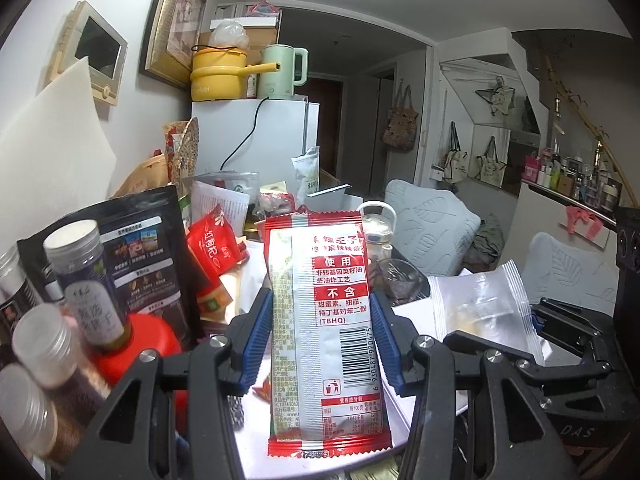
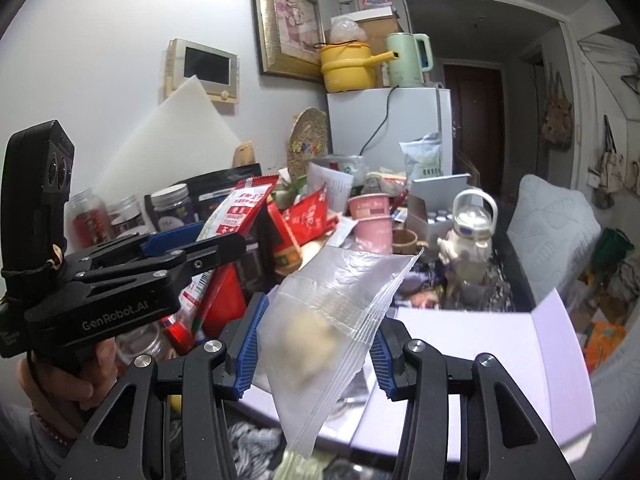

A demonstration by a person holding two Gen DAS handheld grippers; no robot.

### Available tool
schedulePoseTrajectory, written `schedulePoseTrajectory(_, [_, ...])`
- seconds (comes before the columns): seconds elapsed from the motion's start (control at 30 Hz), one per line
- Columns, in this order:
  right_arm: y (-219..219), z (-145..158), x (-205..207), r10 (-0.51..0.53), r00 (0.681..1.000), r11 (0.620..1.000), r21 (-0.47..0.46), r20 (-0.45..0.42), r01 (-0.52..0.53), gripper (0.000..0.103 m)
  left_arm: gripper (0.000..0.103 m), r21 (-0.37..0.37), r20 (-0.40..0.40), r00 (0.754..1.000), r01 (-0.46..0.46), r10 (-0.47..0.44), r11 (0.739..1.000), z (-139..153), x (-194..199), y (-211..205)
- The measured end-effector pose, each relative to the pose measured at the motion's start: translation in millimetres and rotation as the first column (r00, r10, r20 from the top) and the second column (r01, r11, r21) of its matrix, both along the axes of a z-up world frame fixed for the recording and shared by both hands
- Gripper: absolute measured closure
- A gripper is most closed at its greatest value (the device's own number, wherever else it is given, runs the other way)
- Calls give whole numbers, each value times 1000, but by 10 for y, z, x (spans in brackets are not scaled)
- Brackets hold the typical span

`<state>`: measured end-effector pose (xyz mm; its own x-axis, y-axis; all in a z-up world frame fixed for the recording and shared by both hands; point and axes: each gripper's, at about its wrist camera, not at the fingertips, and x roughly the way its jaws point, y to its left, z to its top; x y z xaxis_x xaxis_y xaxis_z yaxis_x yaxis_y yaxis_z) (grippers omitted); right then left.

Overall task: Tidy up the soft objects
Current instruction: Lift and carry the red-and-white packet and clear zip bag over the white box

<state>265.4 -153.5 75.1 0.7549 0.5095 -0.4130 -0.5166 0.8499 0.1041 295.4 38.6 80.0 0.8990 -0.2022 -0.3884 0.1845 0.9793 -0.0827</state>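
In the left wrist view my left gripper (image 1: 322, 336) is shut on a red and silver snack packet (image 1: 320, 332), held upright with its barcode side toward the camera. My right gripper (image 2: 314, 346) is shut on a clear plastic bag with a pale lump inside (image 2: 324, 320). That clear bag (image 1: 482, 308) and the right gripper also show at the right of the left wrist view. The left gripper with the red packet (image 2: 236, 208) shows at the left of the right wrist view, carried by a hand (image 2: 76, 372).
A cluttered table lies ahead: jars (image 1: 80, 276), a black pouch (image 1: 144, 256), red packets (image 1: 212, 248), a pink cup (image 2: 370, 220), a white bottle (image 2: 472, 232). An open white box (image 2: 480, 364) lies below the grippers. A white fridge (image 1: 256, 136) stands behind.
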Motion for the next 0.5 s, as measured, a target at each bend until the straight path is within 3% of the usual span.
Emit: schedulePoseTrajectory(0.5, [320,-177,766,13,999,1000,-12,-45,-14,56,55,43,-67,996,-56,59,998,-308,615,112])
